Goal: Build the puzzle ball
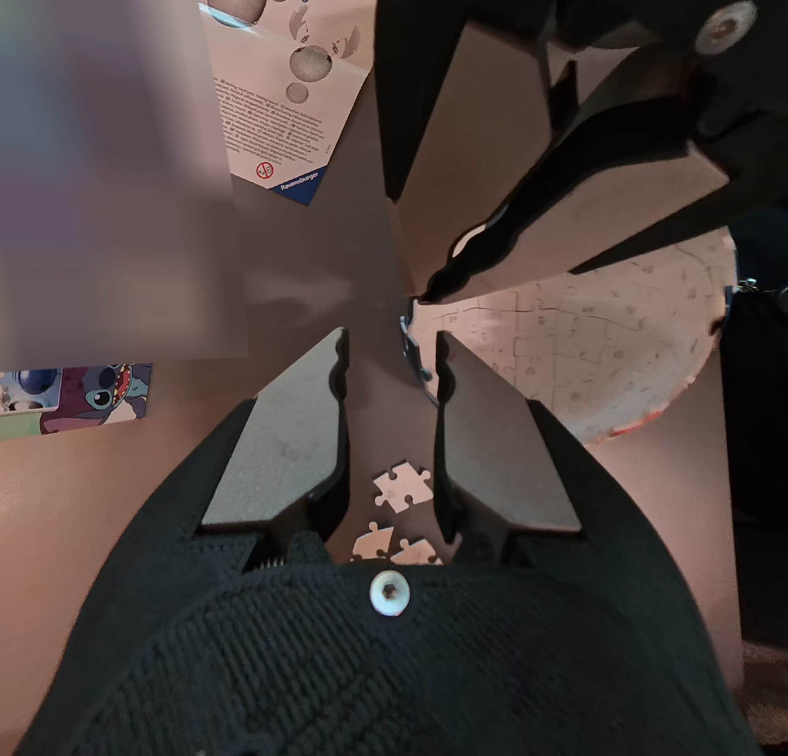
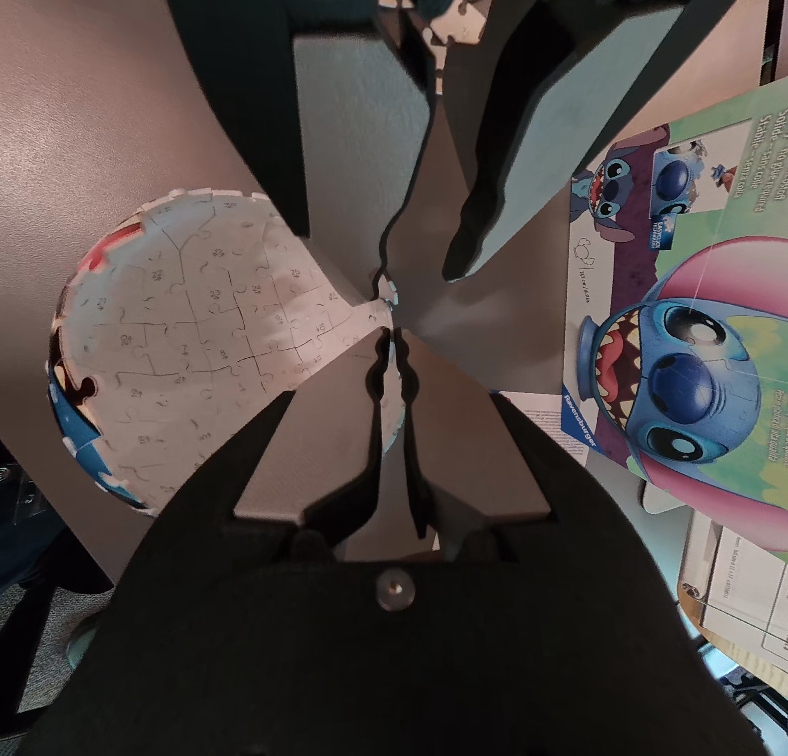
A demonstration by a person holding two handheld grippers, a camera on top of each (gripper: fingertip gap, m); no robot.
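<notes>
The left gripper point(image 1: 392, 366) stands parted, with bare brown table point(image 1: 106, 522) showing between its fingers, and nothing is held in it. Its right finger lies just beside the blue-edged rim of the half-built puzzle ball point(image 1: 597, 351), though whether it touches that rim cannot be told. In the left wrist view, the ball is a curved white shell with its numbered inner side facing the camera, to the right of the left gripper.

The right gripper point(image 2: 392, 339) is clenched on the rim of the puzzle ball point(image 2: 170, 330), its two fingertips pressed together over the thin edge of the shell. In the right wrist view, the shell spreads away to the left, white inside with blue, red and dark printed pieces at its outer edge. In the left wrist view, this same gripper point(image 1: 430, 292) comes in from the upper right and pinches the shell's rim.

Loose puzzle pieces point(image 1: 403, 486) lie white side up on the table, near the base of the left gripper. A folded instruction sheet point(image 1: 277, 87) lies farther off. The puzzle box point(image 2: 682, 309), printed with a blue cartoon creature, lies to the right in the right wrist view.
</notes>
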